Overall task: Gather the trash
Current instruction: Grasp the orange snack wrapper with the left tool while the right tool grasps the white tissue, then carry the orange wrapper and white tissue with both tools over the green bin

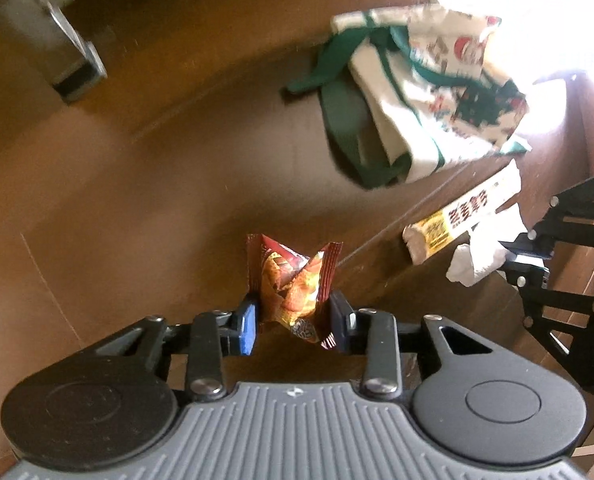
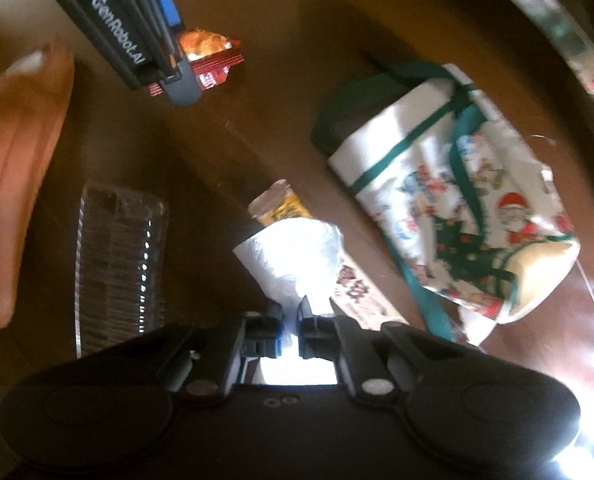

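A crumpled red-and-orange snack wrapper [image 1: 293, 280] stands on the brown table [image 1: 137, 200], pinched between the pads of my left gripper [image 1: 293, 322], which is shut on it. In the right wrist view the same wrapper [image 2: 209, 56] shows under the left gripper [image 2: 177, 60] at the top left. My right gripper [image 2: 291, 316] is shut on a white crumpled tissue [image 2: 297, 252] and points straight down. The tissue [image 1: 481, 256] and right gripper [image 1: 513, 256] also appear at the right of the left wrist view. A long yellow-and-white wrapper [image 1: 469, 212] lies beside the tissue.
A white cloth bag [image 2: 457, 208] with green straps and Christmas prints lies open on the table, right of the tissue. A clear ribbed plastic tray [image 2: 117, 260] sits to the left, beside an orange object [image 2: 17, 160]. A metal furniture leg [image 1: 69, 60] stands far left.
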Demonstrator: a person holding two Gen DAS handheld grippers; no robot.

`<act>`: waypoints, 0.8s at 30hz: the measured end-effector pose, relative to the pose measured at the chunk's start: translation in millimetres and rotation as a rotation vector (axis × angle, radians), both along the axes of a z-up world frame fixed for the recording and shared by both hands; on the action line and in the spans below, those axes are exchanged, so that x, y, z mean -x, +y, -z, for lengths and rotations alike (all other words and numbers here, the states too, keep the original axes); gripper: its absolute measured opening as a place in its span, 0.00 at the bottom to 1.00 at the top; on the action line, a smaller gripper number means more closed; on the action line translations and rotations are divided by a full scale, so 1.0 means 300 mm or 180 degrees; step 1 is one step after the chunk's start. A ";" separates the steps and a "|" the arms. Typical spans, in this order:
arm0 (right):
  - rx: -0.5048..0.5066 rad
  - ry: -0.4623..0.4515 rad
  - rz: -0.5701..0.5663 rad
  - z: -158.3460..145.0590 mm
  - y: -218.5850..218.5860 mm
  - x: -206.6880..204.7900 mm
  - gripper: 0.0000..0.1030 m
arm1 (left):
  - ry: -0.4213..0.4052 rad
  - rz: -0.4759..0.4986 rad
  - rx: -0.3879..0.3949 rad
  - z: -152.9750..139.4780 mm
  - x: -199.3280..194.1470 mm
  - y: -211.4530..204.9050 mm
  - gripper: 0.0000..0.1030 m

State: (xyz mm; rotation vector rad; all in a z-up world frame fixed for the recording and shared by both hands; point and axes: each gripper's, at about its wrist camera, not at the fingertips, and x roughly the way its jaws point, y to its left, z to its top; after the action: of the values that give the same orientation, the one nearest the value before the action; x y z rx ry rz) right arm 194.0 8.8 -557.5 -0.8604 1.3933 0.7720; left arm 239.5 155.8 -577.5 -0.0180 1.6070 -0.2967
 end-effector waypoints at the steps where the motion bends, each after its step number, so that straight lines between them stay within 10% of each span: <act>1: -0.0050 -0.0035 0.0044 -0.034 0.000 -0.011 0.05 | -0.0034 0.0012 -0.0001 -0.021 -0.007 0.017 0.33; 24: -0.1547 -0.1064 0.1311 -1.066 -0.229 -0.160 0.05 | -0.1528 0.0453 -0.0037 -1.055 -0.123 -0.159 0.33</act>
State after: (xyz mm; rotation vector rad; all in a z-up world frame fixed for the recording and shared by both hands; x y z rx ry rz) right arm 241.9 -59.7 -237.6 -0.2880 0.9771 0.5770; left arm 276.4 107.9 -261.0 0.1661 1.1342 -0.3703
